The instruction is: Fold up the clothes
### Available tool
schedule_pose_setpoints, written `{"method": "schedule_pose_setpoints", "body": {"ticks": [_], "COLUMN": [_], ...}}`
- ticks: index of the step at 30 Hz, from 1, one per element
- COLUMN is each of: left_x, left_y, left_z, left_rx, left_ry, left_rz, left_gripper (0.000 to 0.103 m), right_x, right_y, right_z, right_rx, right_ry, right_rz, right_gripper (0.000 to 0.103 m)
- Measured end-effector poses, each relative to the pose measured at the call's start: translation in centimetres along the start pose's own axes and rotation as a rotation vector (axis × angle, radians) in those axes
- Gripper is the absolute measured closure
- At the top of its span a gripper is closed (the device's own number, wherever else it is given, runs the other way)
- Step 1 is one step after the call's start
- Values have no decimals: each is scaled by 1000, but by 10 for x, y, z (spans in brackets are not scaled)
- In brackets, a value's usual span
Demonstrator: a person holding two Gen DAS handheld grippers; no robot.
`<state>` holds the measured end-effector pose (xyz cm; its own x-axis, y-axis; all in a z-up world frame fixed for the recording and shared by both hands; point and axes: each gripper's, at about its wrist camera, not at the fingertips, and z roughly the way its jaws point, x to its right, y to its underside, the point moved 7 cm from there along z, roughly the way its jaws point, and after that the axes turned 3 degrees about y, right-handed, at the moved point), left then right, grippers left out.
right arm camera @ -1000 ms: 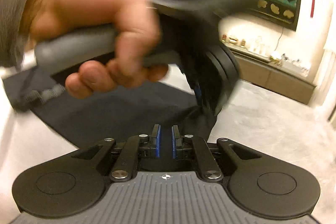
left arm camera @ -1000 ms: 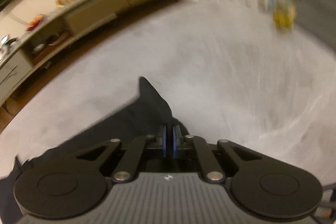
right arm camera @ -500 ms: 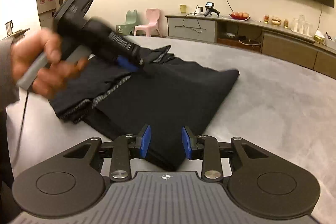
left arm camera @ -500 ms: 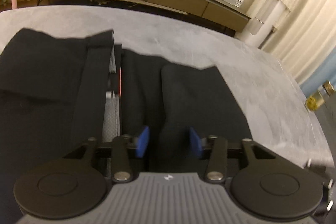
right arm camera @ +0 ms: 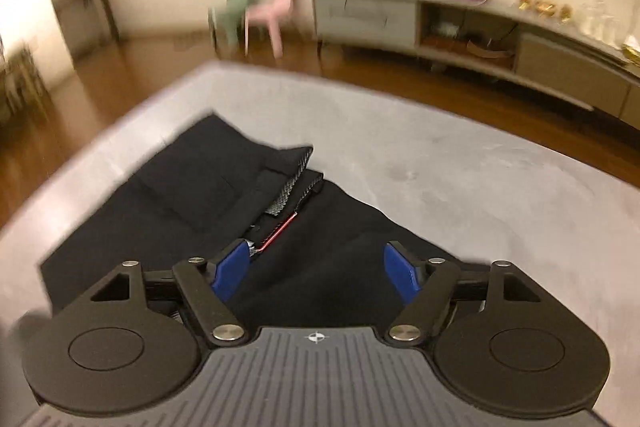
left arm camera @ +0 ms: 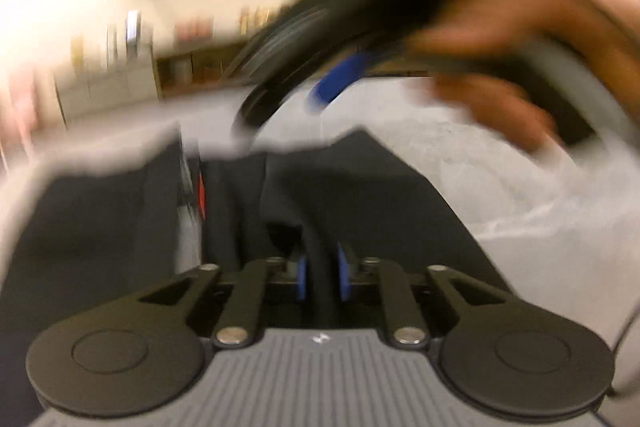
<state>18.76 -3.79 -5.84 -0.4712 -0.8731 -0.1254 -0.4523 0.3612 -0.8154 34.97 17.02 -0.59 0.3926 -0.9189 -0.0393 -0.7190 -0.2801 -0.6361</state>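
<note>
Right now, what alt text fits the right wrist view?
The right gripper, its jaws opening and gripping nothing, hangs over a folded black garment on a grey surface. Behind stand a sideboard and a pink chair.

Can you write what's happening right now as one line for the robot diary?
step: folding | left gripper: fingers closing on a fold of black fabric garment | right gripper: fingers opening, nothing between | surface: grey table
</note>
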Motion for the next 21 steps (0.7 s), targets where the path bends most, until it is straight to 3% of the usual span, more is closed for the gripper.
{"method": "schedule_pose_setpoints", "body": {"ticks": [2, 3, 4, 5, 6, 8, 14, 20, 21], "left_x": [26, 36, 44, 50, 53, 56, 65, 75, 75], "left_y": [-1, 0, 1, 2, 3, 6, 8, 10, 8], "left_z": [-4, -5, -6, -7, -8, -9, -15, -14, -18], "left_rx": [27, 40, 47, 50, 50, 50, 65, 92, 111], "left_ry": [-3, -2, 3, 9, 17, 25, 18, -10, -32], "left_rz": [126, 176, 206, 223, 229, 230, 255, 310, 314], "left_gripper": [94, 94, 94, 94, 94, 94, 93, 93, 93], "right_x": [-8, -11, -12, -9, -4, 6, 23, -1, -1], "right_y": [-4, -5, -2, 0, 1, 3, 6, 1, -2], "right_z": [25, 36, 44, 41, 35, 21, -22, -21, -22], "right_rx": [-124, -186, -239, -241, -222, -185, -71, -122, -113], "right_ry": [10, 14, 39, 67, 93, 144, 254, 331, 330], "right_rz": [-83, -127, -179, -194, -191, -185, -118, -290, -293], "right_gripper": [27, 35, 47, 77, 89, 95, 96, 96, 101]}}
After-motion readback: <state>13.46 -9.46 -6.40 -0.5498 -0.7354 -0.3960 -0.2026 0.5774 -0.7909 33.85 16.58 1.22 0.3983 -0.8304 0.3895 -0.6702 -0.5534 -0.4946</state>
